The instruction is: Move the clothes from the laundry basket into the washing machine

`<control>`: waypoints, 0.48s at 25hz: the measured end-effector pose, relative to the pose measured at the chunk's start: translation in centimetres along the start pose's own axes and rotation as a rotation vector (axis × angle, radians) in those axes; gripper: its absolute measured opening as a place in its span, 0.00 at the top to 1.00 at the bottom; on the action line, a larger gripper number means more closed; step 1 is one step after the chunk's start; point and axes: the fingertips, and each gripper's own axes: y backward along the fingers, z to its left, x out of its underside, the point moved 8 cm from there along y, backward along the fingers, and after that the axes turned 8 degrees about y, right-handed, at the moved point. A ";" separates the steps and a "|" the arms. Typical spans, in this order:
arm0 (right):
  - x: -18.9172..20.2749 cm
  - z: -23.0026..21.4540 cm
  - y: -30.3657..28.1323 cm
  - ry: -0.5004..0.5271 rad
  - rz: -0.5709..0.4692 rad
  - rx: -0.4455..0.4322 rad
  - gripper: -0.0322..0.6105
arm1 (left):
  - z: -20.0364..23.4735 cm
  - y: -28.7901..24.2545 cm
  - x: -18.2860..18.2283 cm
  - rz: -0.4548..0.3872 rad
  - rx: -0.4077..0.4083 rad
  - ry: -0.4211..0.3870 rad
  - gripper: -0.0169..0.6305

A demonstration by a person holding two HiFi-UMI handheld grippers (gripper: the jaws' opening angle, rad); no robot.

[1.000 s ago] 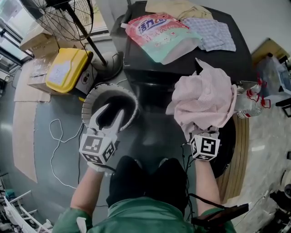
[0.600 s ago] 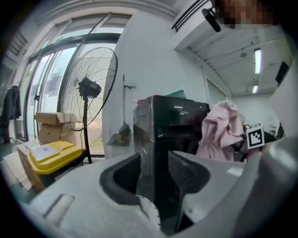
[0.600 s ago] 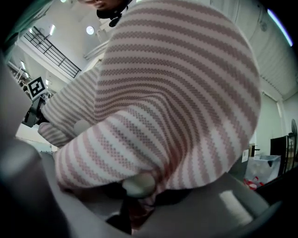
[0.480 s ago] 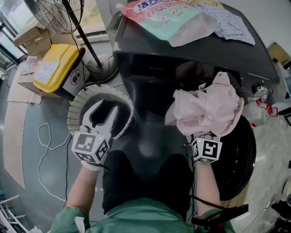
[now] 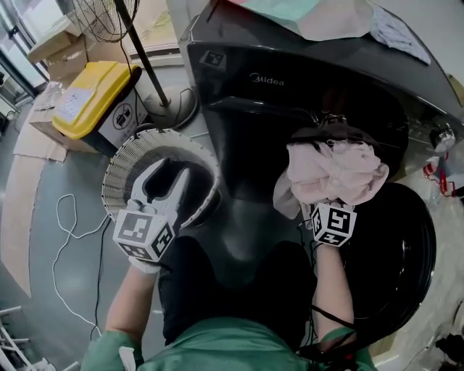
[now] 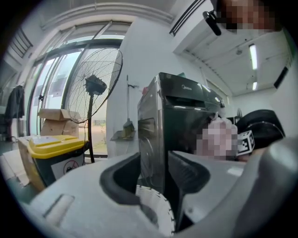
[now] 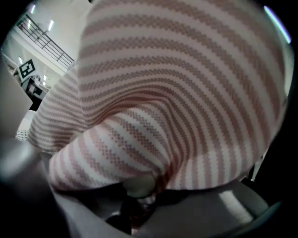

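A pink-and-white striped garment (image 5: 335,168) is bunched in front of the dark drum opening (image 5: 328,119) of the black washing machine (image 5: 290,80). My right gripper (image 7: 139,201) is shut on a fold of it, and the cloth fills the right gripper view. In the head view only that gripper's marker cube (image 5: 333,223) shows below the cloth. My left gripper (image 5: 165,177) is open and empty above the white round laundry basket (image 5: 119,163), whose inside looks dark. The left gripper view has the basket rim (image 6: 158,209) and the machine's corner between the jaws.
The machine's round door (image 5: 399,253) hangs open at the right. A yellow-lidded bin (image 5: 94,98), a fan stand (image 5: 156,87) and cardboard boxes (image 5: 58,54) stand at the left. A white cable (image 5: 69,232) lies on the floor. A detergent pouch (image 5: 319,14) lies on the machine.
Both grippers have come down. The garment has dropped from level with the machine's top to the front of the drum opening. The left gripper stays open over the basket.
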 end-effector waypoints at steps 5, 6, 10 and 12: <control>1.2 0.4 -3.5 0.021 0.051 -0.042 0.82 | 0.3 0.3 0.7 -0.004 -0.018 0.007 0.68; 1.5 0.5 -4.3 0.021 0.068 -0.052 0.82 | 0.3 0.4 0.7 -0.003 -0.021 0.004 0.68; 3.8 0.3 -7.2 0.010 0.185 -0.106 0.82 | 0.2 0.9 0.9 -0.001 -0.039 -0.008 0.68; 5.3 0.3 -8.6 -0.007 0.274 -0.137 0.81 | 0.2 1.3 0.9 0.002 -0.052 -0.014 0.68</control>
